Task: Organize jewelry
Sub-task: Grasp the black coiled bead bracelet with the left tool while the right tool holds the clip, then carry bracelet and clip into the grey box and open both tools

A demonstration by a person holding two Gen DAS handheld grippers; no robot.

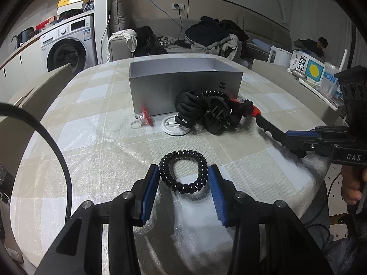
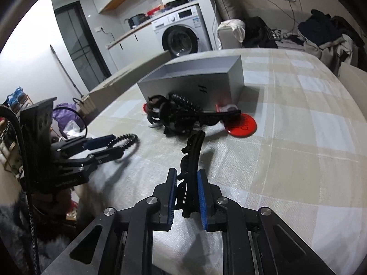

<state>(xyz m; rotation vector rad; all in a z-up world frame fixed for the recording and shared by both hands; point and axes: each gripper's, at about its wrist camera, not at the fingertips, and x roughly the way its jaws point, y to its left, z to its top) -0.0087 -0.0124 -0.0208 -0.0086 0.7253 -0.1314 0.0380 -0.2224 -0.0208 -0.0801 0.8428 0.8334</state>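
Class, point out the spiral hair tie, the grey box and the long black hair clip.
spiral hair tie (image 1: 183, 154), left wrist view, far coil arc
grey box (image 1: 160, 91), left wrist view, front wall
long black hair clip (image 2: 193, 151), right wrist view, curved shaft

Right tool (image 2: 187, 192) clamps black hair clip (image 2: 191, 158); left tool (image 2: 114, 145) at coil tie (image 2: 127, 141).

The spiral hair tie (image 1: 183, 171) is looking like glossy black plastic, catching light on every coil. At 12 o'clock from it the grey box (image 1: 169, 91) is showing a smooth matt card finish. The tablecloth (image 1: 91, 151) is reading as rough woven cloth, and the long hair clip (image 2: 191, 160) is looking like matt black plastic.
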